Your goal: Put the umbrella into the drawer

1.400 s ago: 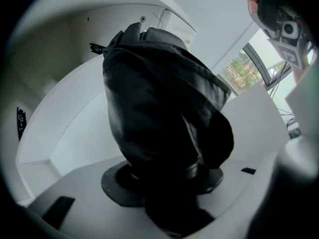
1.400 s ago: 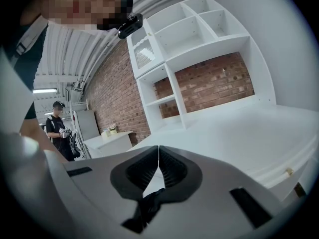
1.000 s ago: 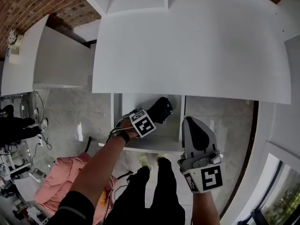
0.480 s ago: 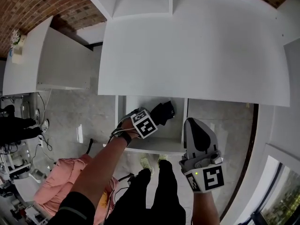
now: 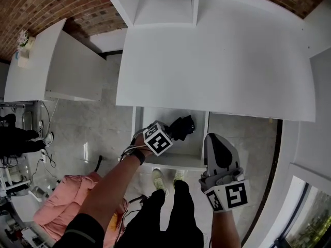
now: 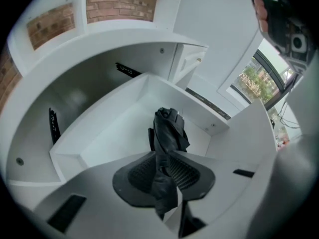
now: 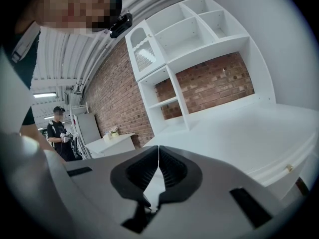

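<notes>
The black folded umbrella is down in the open white drawer under the desk top. My left gripper points steeply down into the drawer at the umbrella's near end. In the left gripper view the umbrella rises from the drawer floor. Its dark fabric runs between the closing jaws of my left gripper, whose pads pinch it. My right gripper hovers beside the drawer's right side. In its own view my right gripper is shut with nothing in it.
The wide white desk top overhangs the drawer, with a white shelf unit behind it. A second white table stands at the left. A pink cloth lies on the floor. The person's legs and shoes are below the drawer front.
The left gripper has lifted a little above the drawer, and the umbrella's near end still sits at its tips. The right gripper has kept its place.
</notes>
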